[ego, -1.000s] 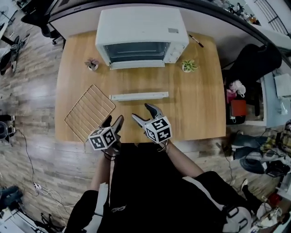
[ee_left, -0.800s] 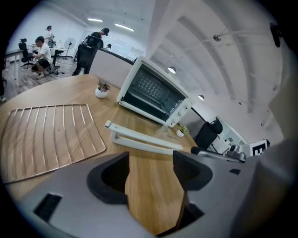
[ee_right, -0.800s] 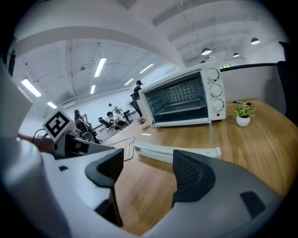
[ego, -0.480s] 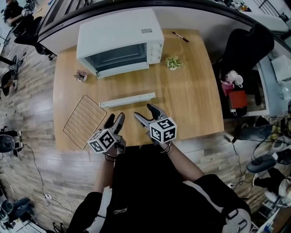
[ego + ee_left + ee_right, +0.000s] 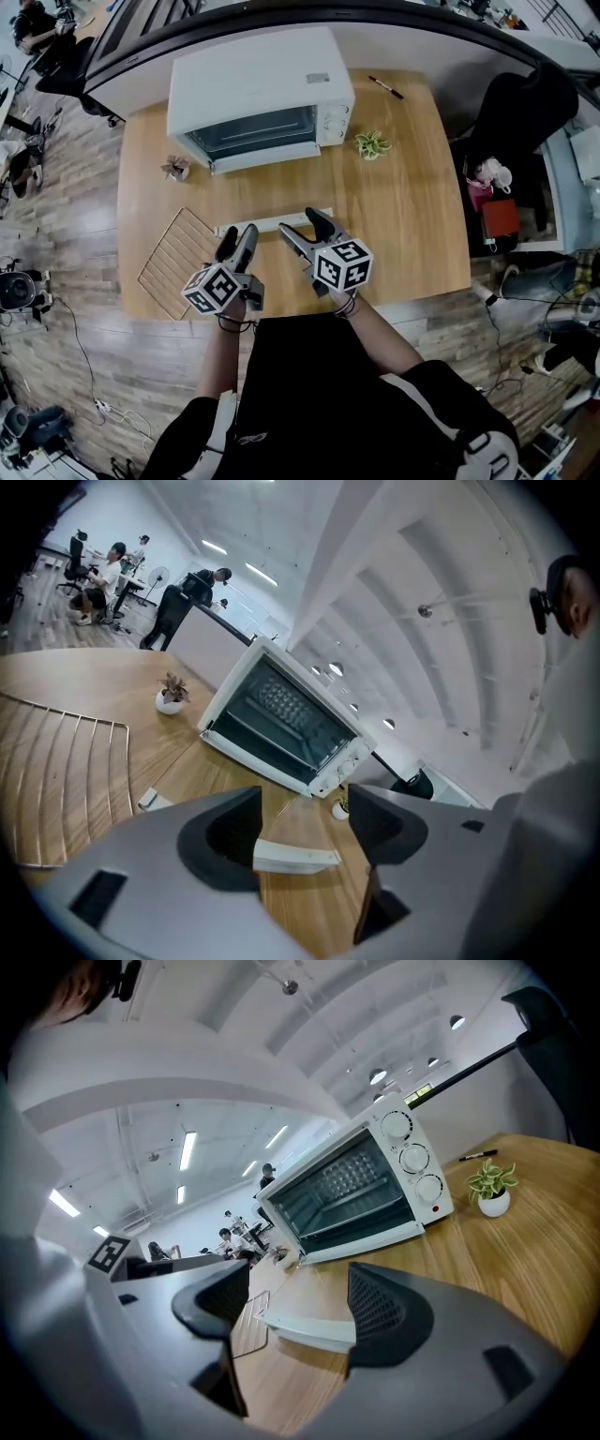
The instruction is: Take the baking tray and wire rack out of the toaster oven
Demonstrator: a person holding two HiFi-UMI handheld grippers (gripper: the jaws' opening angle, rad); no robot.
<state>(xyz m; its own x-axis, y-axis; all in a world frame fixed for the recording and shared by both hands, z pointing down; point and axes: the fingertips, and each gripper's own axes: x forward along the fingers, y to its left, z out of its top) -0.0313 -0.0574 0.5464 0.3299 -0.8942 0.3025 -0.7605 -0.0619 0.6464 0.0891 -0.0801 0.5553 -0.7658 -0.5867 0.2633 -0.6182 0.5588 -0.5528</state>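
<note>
Baking tray (image 5: 272, 223) lay on the table (image 5: 403, 216) before the toaster oven (image 5: 258, 98), wire rack (image 5: 178, 262) just left. We saw left gripper (image 5: 238, 239) and right gripper (image 5: 300, 228) jaws wide apart at the tray, gripping nothing. Oven interior was too dim to read.

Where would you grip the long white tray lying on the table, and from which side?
Probably its near long edge, coming from the person's side. The tray lies flat, lengthwise across the table, and that thin edge faces the open left gripper and right gripper, one toward each end.
</note>
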